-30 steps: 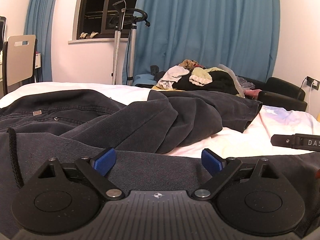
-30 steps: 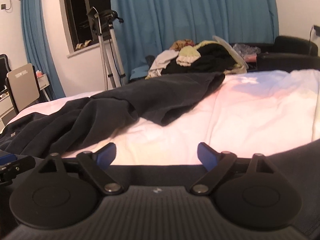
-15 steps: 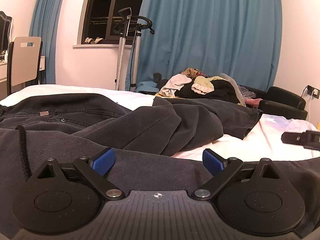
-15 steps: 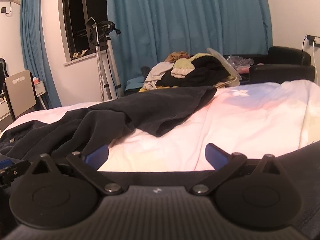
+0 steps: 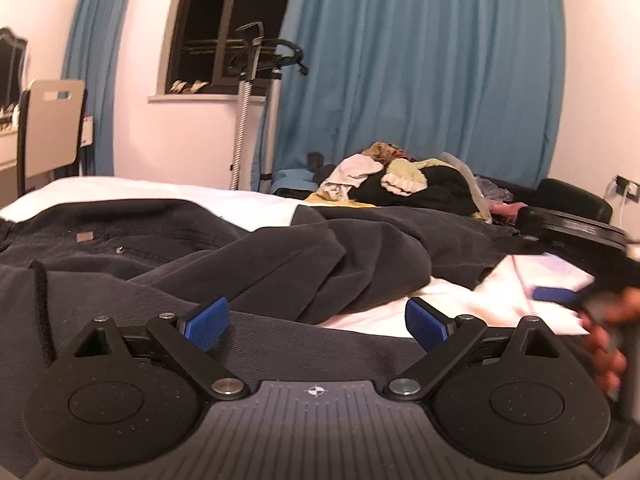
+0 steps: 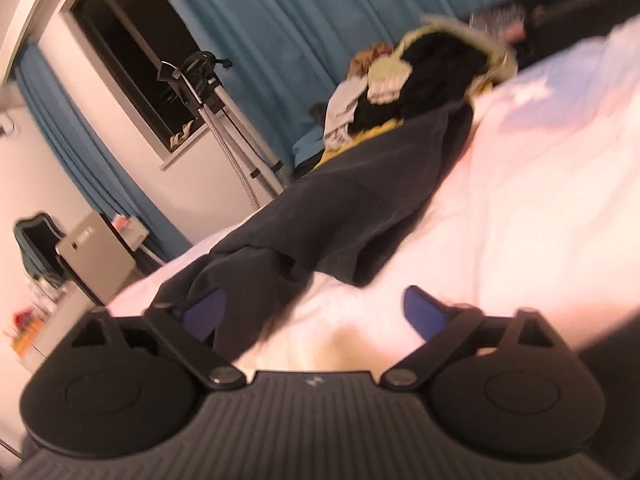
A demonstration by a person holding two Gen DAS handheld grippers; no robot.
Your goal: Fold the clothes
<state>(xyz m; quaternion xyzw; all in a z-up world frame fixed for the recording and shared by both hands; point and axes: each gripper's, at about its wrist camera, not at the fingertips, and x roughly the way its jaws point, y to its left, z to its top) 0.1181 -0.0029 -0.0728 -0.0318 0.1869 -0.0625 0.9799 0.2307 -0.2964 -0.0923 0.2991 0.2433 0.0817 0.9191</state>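
Dark grey trousers (image 5: 280, 256) lie crumpled across the white bed (image 5: 440, 300), waistband at the left, one leg reaching toward the far right; they also show in the right wrist view (image 6: 340, 216). My left gripper (image 5: 316, 322) is open and empty, low over the near part of the dark cloth. My right gripper (image 6: 314, 312) is open and empty, tilted, above the white sheet (image 6: 520, 200) beside the trouser leg. It also shows at the right edge of the left wrist view (image 5: 580, 264), held by a hand.
A heap of mixed clothes (image 5: 404, 180) lies beyond the bed's far edge, before blue curtains (image 5: 420, 80). A garment steamer stand (image 5: 248, 100) is by the window. A chair (image 5: 52, 128) stands at left, a black armchair (image 5: 572, 200) at right.
My right gripper has lifted and rolled, so its view tilts sharply, and it has swung closer into the left wrist view. The left gripper has risen slightly. The trousers have not moved.
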